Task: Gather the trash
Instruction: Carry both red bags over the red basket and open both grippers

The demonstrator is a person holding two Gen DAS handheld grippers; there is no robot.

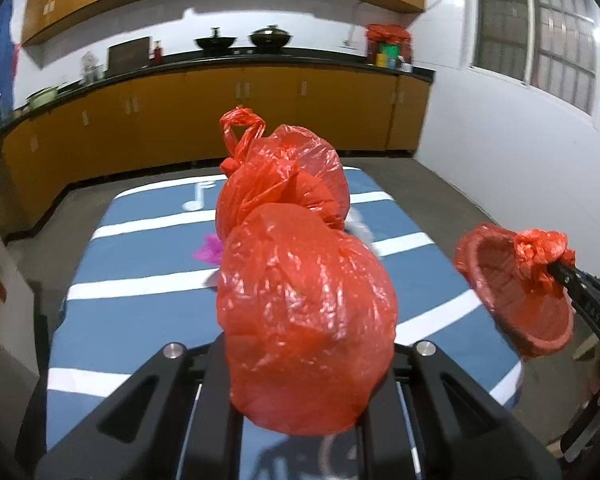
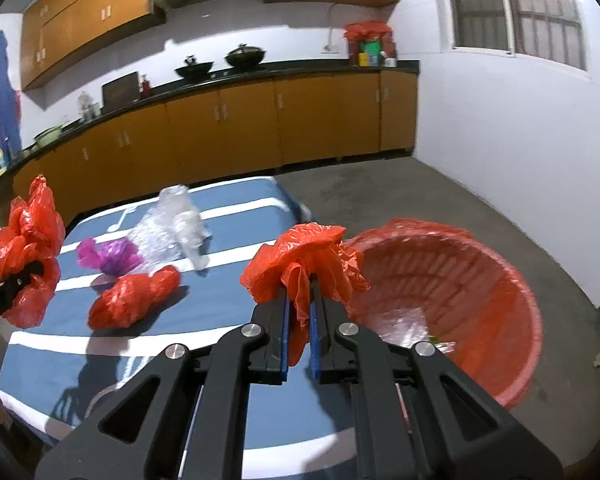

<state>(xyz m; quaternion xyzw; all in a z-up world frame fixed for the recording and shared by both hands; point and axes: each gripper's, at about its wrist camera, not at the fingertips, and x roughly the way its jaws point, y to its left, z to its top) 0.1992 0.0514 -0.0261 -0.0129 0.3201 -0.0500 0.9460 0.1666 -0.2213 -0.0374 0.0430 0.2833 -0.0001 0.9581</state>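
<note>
Red bag (image 2: pixel 300 256) between right tool (image 2: pixel 299 280) fingers

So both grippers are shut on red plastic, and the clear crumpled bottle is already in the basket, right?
Not quite. The left gripper and right gripper are each shut on red plastic, but the clear bottle is not in the basket; it lies on the blue striped table, beside the purple wrapper. The right wrist view shows it.
</note>
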